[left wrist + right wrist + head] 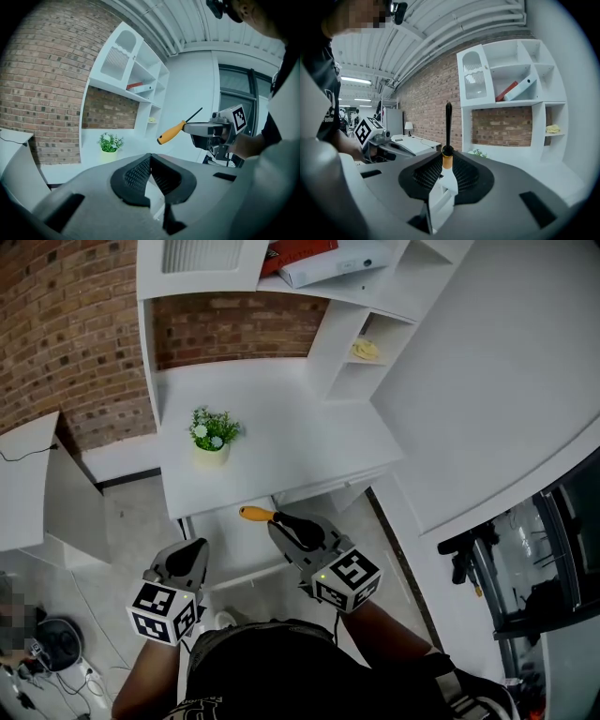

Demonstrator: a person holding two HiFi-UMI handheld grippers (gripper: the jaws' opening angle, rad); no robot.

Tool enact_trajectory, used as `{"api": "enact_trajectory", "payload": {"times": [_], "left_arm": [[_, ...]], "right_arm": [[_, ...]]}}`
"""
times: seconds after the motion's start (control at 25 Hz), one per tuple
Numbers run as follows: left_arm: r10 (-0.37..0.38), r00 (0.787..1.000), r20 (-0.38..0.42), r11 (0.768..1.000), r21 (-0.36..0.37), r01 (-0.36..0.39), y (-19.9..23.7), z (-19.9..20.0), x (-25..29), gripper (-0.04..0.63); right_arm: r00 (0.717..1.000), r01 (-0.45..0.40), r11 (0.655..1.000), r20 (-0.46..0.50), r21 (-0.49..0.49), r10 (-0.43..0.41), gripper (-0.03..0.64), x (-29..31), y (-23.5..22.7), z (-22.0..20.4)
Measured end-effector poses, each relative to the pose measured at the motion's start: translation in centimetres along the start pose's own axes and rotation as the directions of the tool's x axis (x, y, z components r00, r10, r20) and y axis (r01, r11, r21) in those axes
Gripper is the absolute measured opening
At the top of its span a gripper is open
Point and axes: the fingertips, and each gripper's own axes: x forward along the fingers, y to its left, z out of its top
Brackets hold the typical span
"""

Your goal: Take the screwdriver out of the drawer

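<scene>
The screwdriver (256, 514) has an orange handle and a black shaft. My right gripper (278, 520) is shut on it and holds it in the air over the open white drawer (246, 572) under the desk. In the right gripper view the black shaft (448, 124) points straight up from between the jaws of the right gripper (446, 162). The left gripper view shows the orange handle (170, 133) sticking out leftward from that gripper's jaws. My left gripper (198, 547) hangs to the left of the drawer, its jaws (150, 159) shut with nothing in them.
A small potted plant (212, 432) stands on the white desk (300, 442) above the drawer. Shelves with a red book (298, 251) rise behind it, against a brick wall (56, 334). A white side table (33, 479) is at the left, and dark equipment (469, 554) at the right.
</scene>
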Motion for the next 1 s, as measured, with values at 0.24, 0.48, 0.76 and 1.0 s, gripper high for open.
{"api": "enact_trajectory", "payload": {"times": [0.24, 0.48, 0.76, 1.0], "left_arm": [[0.018, 1.0, 0.025, 1.0, -0.011, -0.018, -4.4, 0.4, 0.1, 0.018], [0.049, 0.998, 0.034, 0.999, -0.021, -0.048, -8.7, -0.5, 0.0, 0.018], [0.084, 0.996, 0.03, 0.996, -0.028, -0.083, -12.7, -1.9, -1.1, 0.018], [0.111, 0.993, 0.034, 0.994, -0.024, -0.11, -14.4, -2.4, -2.2, 0.018]], "right_arm": [[0.998, -0.058, 0.998, 0.018, 0.025, 0.057, 0.071, -4.0, -0.2, 0.2], [0.995, -0.094, 0.995, 0.031, 0.025, 0.093, 0.071, -8.2, -0.2, -0.5], [0.991, -0.134, 0.991, 0.034, 0.029, 0.133, 0.071, -11.5, 0.4, -1.7], [0.986, -0.164, 0.986, 0.05, 0.028, 0.162, 0.071, -13.1, 1.4, -1.9]]}}
